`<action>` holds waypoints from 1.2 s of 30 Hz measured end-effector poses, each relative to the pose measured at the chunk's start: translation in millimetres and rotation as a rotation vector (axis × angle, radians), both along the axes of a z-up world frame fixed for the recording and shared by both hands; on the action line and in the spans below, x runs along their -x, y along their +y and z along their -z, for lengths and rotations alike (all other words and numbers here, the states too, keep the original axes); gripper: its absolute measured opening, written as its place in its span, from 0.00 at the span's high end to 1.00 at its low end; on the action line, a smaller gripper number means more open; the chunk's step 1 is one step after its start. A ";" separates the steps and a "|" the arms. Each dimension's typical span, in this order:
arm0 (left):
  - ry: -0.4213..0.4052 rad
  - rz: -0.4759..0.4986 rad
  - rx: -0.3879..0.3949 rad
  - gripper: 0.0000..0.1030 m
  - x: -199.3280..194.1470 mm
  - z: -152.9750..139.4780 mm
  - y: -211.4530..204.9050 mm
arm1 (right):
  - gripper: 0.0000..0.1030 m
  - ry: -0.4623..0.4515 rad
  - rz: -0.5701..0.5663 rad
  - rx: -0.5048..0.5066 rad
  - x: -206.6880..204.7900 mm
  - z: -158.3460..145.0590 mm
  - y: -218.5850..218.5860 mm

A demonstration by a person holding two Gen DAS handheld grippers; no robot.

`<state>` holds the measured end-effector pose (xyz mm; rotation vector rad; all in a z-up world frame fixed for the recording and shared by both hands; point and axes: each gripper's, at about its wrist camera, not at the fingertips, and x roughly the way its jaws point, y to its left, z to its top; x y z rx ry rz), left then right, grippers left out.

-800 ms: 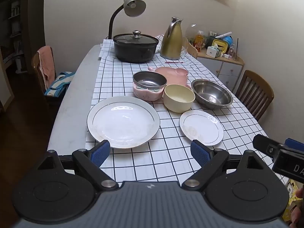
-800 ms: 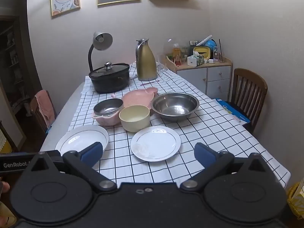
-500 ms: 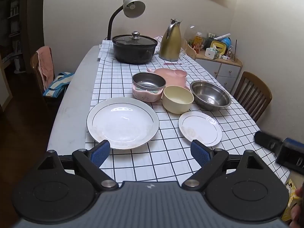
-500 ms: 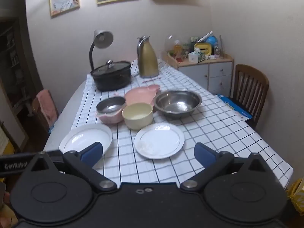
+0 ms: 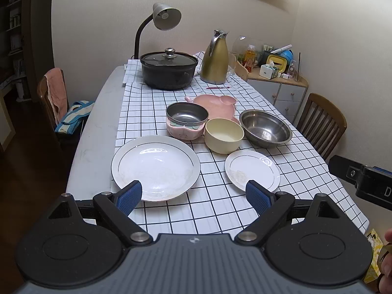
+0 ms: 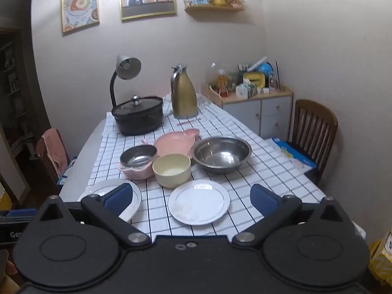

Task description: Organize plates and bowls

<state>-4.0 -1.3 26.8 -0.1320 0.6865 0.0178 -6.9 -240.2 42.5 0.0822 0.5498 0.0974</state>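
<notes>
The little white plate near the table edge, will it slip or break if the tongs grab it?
The small white plate looks glazed and shiny, so it is probably slippery. It lies flat on the checked cloth, so its thin rim may be hard to catch. It looks like china, likely breakable if dropped.

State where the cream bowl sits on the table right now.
In the left wrist view the cream bowl stands mid-table, between the pink bowl and the large steel bowl, just behind the small white plate.
</notes>
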 end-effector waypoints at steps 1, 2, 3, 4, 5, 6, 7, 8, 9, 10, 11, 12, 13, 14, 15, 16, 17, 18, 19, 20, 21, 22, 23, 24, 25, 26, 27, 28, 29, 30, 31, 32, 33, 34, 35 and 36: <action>0.004 0.002 0.000 0.10 0.0 -2.4 -0.2 | 0.01 0.010 0.000 -0.005 -0.1 -1.1 -1.0; 0.005 0.003 0.003 0.10 0.7 -3.9 -0.7 | 0.01 0.022 -0.001 -0.006 -0.2 -1.7 -1.2; 0.005 0.003 0.001 0.10 0.8 -7.0 -1.2 | 0.01 0.036 -0.002 -0.001 -0.7 -3.2 -1.1; 0.007 0.002 -0.001 0.10 0.7 -9.9 -1.9 | 0.01 0.043 -0.006 0.002 -0.4 -4.8 -1.0; 0.007 0.004 0.003 0.10 1.1 -12.3 -1.8 | 0.01 0.047 -0.008 0.004 0.2 -6.4 -1.0; 0.007 0.006 0.006 0.10 1.7 -14.7 -1.9 | 0.01 0.052 -0.008 0.007 1.0 -8.1 -0.9; 0.008 0.006 0.007 0.10 2.1 -17.0 -2.3 | 0.01 0.054 -0.011 0.009 2.1 -9.2 -1.1; 0.008 0.005 0.007 0.10 2.7 -18.8 -2.3 | 0.01 0.056 -0.014 0.012 2.8 -10.5 -0.5; 0.010 0.005 0.004 0.10 3.4 -20.1 -3.1 | 0.01 0.058 -0.015 0.018 3.6 -11.7 -0.3; 0.014 0.009 0.004 0.10 3.6 -21.6 -4.0 | 0.01 0.061 -0.019 0.022 4.4 -12.7 -0.4; 0.018 0.012 0.003 0.10 4.0 -22.8 -5.2 | 0.02 0.067 -0.023 0.023 4.9 -14.6 -1.6; 0.023 0.012 0.000 0.10 4.4 -24.1 -6.3 | 0.02 0.072 -0.022 0.023 5.2 -16.1 -2.3; 0.025 0.011 0.000 0.10 4.3 -26.0 -7.1 | 0.03 0.076 -0.021 0.026 5.4 -17.7 -2.8; 0.026 0.012 0.002 0.10 5.0 -27.5 -7.3 | 0.03 0.080 -0.021 0.027 5.4 -19.3 -3.2; 0.029 0.012 0.000 0.10 5.4 -28.9 -7.9 | 0.03 0.084 -0.023 0.026 5.7 -21.4 -3.8; 0.031 0.012 -0.003 0.10 6.4 -30.0 -8.3 | 0.03 0.086 -0.025 0.025 6.1 -22.5 -3.5; 0.032 0.013 -0.004 0.10 6.9 -31.0 -8.4 | 0.03 0.088 -0.027 0.028 6.2 -23.7 -3.3; 0.034 0.013 -0.007 0.10 7.1 -32.4 -8.8 | 0.03 0.089 -0.030 0.031 6.6 -24.7 -2.9; 0.034 0.013 -0.008 0.10 7.6 -33.4 -9.1 | 0.03 0.091 -0.033 0.033 6.5 -26.0 -3.0; 0.032 0.013 -0.009 0.10 8.0 -34.4 -9.4 | 0.03 0.092 -0.036 0.034 7.0 -26.7 -2.6; 0.032 0.014 -0.008 0.10 8.3 -35.3 -9.4 | 0.03 0.093 -0.038 0.035 7.3 -27.2 -2.2; 0.033 0.013 -0.007 0.10 8.8 -35.3 -9.5 | 0.03 0.093 -0.039 0.035 7.6 -28.7 -2.0; 0.033 0.013 -0.006 0.10 9.1 -35.5 -9.3 | 0.03 0.092 -0.041 0.033 8.5 -29.1 -2.8; 0.032 0.013 -0.006 0.10 9.9 -35.9 -9.2 | 0.03 0.092 -0.042 0.032 9.1 -29.7 -3.2; 0.031 0.012 -0.009 0.10 10.3 -36.2 -9.2 | 0.03 0.093 -0.043 0.032 9.4 -30.5 -3.1; 0.030 0.012 -0.009 0.10 11.0 -36.7 -9.5 | 0.03 0.093 -0.042 0.032 9.4 -30.5 -2.9; 0.031 0.013 -0.006 0.10 11.0 -36.8 -9.5 | 0.03 0.092 -0.043 0.033 9.7 -31.1 -2.9; 0.031 0.014 -0.005 0.10 11.2 -37.5 -9.3 | 0.03 0.091 -0.041 0.033 10.1 -31.0 -3.2; 0.029 0.015 -0.003 0.10 11.8 -38.1 -8.9 | 0.03 0.091 -0.040 0.031 10.4 -31.5 -3.6; 0.027 0.018 -0.001 0.10 13.4 -38.2 -8.8 | 0.03 0.092 -0.039 0.027 10.9 -31.8 -3.9; 0.027 0.026 0.003 0.10 13.9 -38.5 -9.0 | 0.02 0.094 -0.038 0.028 11.2 -31.8 -3.4; 0.027 0.030 0.004 0.10 15.0 -39.1 -9.2 | 0.02 0.097 -0.037 0.027 11.5 -31.8 -3.4; 0.026 0.032 0.004 0.10 15.8 -39.7 -9.3 | 0.03 0.101 -0.037 0.023 12.2 -31.9 -4.0; 0.025 0.033 0.004 0.10 16.2 -40.3 -9.4 | 0.03 0.105 -0.037 0.019 12.6 -32.0 -4.1; 0.025 0.032 0.004 0.10 16.2 -41.1 -8.3 | 0.03 0.108 -0.039 0.016 13.3 -32.1 -4.4; 0.023 0.031 0.005 0.10 16.7 -41.7 -7.2 | 0.03 0.107 -0.039 0.018 14.0 -32.6 -3.9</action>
